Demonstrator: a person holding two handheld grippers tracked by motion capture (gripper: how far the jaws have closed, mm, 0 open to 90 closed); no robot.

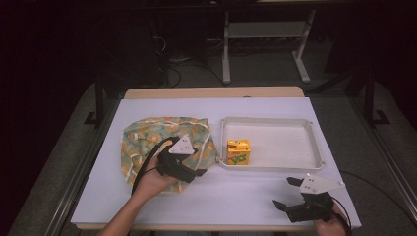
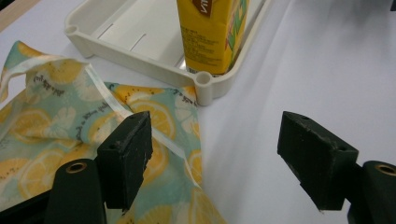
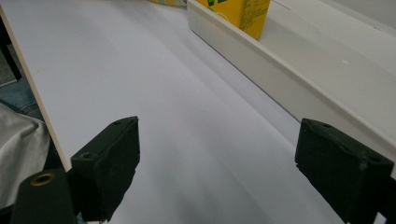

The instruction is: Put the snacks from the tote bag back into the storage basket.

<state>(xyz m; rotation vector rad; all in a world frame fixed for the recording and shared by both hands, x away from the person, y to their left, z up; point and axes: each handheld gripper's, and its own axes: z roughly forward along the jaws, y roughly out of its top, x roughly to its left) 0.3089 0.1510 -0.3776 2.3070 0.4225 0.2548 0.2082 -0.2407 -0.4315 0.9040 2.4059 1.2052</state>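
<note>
High view: left claw [image 1: 199,164] gapes over lemon-print bag [image 1: 147,142] edge.

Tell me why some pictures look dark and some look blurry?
In the high view, the room behind the table is nearly black, while the tray is lit brightly. In the left gripper view, the near black jaws look soft and the juice box is fairly sharp. In the right gripper view, the jaws are blurred and the table surface shows faint shadows.
</note>
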